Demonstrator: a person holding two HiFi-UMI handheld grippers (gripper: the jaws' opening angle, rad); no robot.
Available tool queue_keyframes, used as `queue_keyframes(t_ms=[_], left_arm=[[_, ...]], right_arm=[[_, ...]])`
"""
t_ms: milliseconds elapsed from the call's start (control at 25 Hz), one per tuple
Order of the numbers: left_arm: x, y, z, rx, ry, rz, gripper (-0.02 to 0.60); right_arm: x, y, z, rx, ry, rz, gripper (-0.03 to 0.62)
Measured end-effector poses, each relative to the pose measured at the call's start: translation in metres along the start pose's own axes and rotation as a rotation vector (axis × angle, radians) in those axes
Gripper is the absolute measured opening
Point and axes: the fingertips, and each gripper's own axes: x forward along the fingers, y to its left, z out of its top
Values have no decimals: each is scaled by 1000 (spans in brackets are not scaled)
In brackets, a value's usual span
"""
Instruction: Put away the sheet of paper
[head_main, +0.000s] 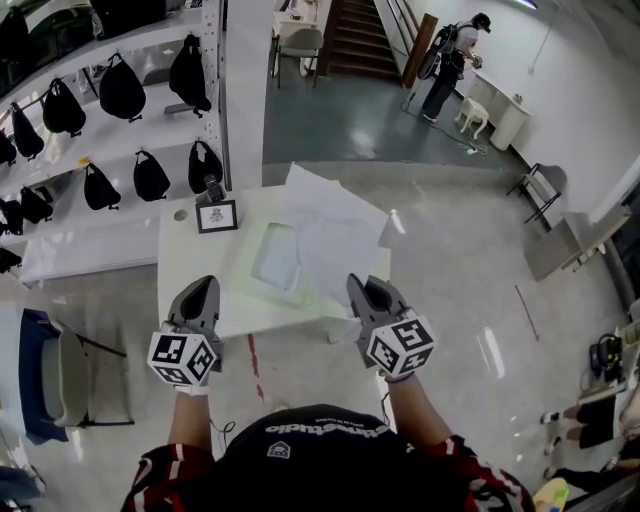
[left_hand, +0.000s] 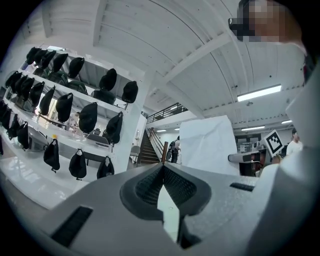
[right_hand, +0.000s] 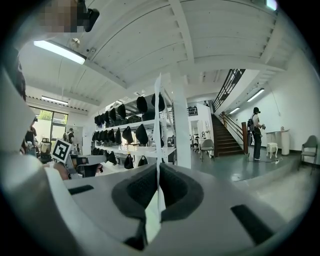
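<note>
In the head view the right tool (head_main: 362, 288), clenched on the sheet of paper (head_main: 335, 225) over the desk (head_main: 185, 255), should probably slide it low into the translucent folder (head_main: 275, 262); the left gripper view shows the left tool (left_hand: 163, 167) clenched empty, free to steady that folder; the right gripper view shows a thin edge-on pinch, so go gently.

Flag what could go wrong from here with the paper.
1. The right hand-held gripper pinches only one edge of the sheet of paper. The creased sheet stands loose above it and could slip, bend or tear.
2. The pale green folder lies flat on the table, apparently not held open, so the sheet may buckle against it rather than slide in.
</note>
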Motion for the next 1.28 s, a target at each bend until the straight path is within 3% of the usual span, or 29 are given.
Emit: queue_keyframes(t_ms=[520,1280], left_arm=[[-12,15,-17,-17,18,54,5],[44,19,-11,42,60,96,5]], right_arm=[[31,-4,-12,36,34,46,3],[107,-59,-60,165,95,119,3]])
